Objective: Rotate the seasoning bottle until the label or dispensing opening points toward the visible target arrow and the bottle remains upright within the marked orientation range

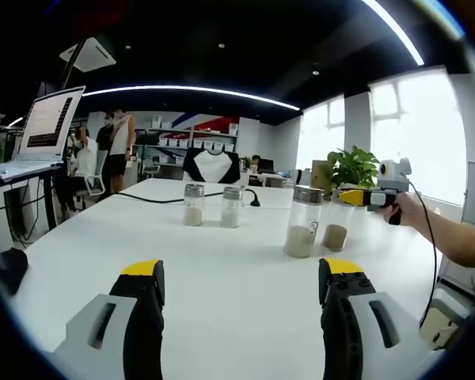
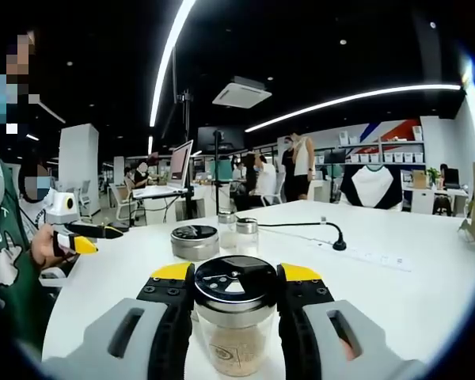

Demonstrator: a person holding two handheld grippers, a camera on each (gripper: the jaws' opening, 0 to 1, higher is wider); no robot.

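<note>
A clear seasoning bottle [image 2: 236, 332] with a dark shaker lid and tan powder inside stands upright on the white table [image 2: 412, 293]. My right gripper [image 2: 236, 274] is shut on it, one jaw on each side just under the lid. In the left gripper view this bottle [image 1: 336, 229] is at the right, with the right gripper [image 1: 362, 196] reaching in on it from a hand. My left gripper [image 1: 241, 267] is open and low over bare table. A second bottle [image 1: 303, 226] stands just beside the held one.
Two smaller shaker bottles [image 1: 193, 204] [image 1: 232, 207] stand farther back mid-table. A black cable [image 1: 150, 198] and a power strip [image 2: 364, 255] lie behind them. A laptop on a stand [image 1: 43, 131] is to the left, a potted plant [image 1: 352, 166] to the right. People stand in the background.
</note>
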